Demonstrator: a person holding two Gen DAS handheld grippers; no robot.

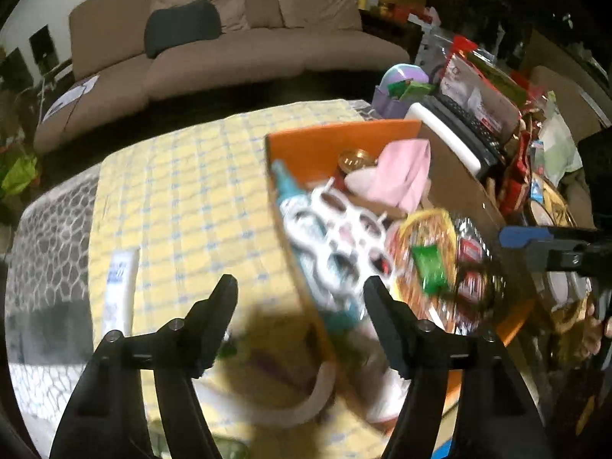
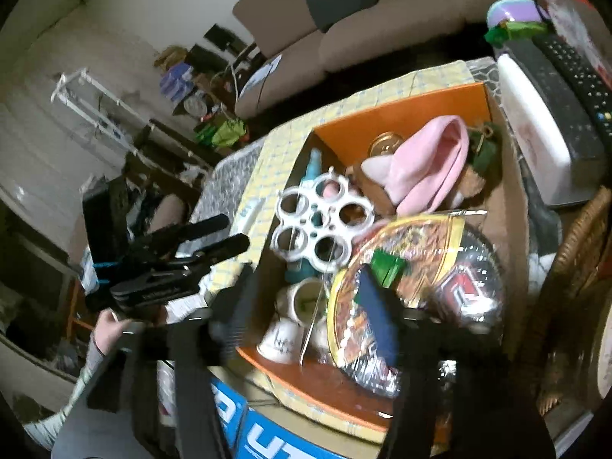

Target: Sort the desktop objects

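Two tools — left [image 1: 300, 287], right [image 2: 306, 271] — gape over orange box [image 2: 382, 114].

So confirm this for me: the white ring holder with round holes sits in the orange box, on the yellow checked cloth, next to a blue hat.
One thing is off: the hat is pink, not blue, as the right wrist view shows. The rest holds: the white ring holder sits in the orange box, which stands on the yellow checked cloth.

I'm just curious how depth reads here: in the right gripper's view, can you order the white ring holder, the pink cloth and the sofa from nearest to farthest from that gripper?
1. White ring holder, in the box's left middle.
2. Pink cloth, at the box's far end.
3. Sofa, across the room, beyond the table.
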